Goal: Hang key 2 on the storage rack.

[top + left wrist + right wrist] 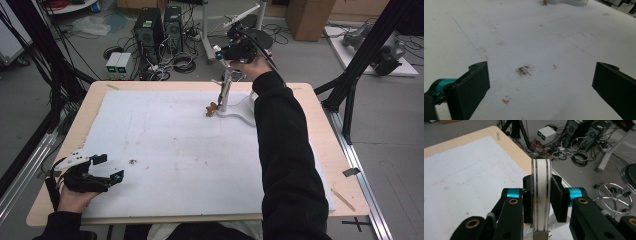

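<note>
A white stand (226,95) rises from a curved white base (240,114) at the far middle of the white mat (170,135). A small brown object (212,109) sits by the base. My right gripper (232,49) is up at the stand's top. In the right gripper view it (541,197) is shut on an upright white bar with two dark stripes (541,180). My left gripper (111,167) rests at the mat's near left corner, open. Its jaws (541,82) stand wide apart over a dark smudge (524,70), holding nothing.
The wooden table edge (320,125) borders the mat. Beyond the far edge, computer towers (150,30), tangled cables (180,62) and a cardboard box (307,17) sit on the floor. Black frame legs (350,85) stand at the right, a metal rail (25,170) at the left.
</note>
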Demonstrator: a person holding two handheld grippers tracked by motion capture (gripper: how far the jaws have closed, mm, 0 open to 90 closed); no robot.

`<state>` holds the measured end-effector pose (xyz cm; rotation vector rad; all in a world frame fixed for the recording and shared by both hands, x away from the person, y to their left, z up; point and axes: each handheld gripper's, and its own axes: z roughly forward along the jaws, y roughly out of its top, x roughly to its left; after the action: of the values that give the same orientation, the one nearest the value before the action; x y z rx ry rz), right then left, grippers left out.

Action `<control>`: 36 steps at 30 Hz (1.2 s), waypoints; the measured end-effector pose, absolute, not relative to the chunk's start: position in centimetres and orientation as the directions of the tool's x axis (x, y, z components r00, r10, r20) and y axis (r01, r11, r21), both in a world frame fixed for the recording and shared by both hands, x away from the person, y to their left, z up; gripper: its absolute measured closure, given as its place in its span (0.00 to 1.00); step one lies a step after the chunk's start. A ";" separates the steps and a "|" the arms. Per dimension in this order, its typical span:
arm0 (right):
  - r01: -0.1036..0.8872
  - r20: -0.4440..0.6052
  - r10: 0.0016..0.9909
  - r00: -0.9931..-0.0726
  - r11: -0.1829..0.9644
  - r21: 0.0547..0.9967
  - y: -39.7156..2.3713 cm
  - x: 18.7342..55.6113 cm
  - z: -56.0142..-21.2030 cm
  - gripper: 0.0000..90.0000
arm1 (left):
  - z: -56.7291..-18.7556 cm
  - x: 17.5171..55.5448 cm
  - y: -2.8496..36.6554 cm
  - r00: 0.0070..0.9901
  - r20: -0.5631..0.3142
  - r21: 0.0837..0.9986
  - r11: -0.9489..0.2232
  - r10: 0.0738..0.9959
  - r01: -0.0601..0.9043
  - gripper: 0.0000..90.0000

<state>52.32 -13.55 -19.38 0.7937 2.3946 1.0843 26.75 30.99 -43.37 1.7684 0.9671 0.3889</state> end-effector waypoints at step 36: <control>0.356 -0.111 0.678 -0.727 0.511 0.783 -18.2 46.7 -20.0 0.01 | -43.3 26.7 30.8 0.619 -0.174 0.897 -0.136 0.766 0.420 0.02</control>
<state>46.72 -18.17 -20.01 0.8532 2.3506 1.0817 26.72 30.83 -43.25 1.7633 0.9675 0.3997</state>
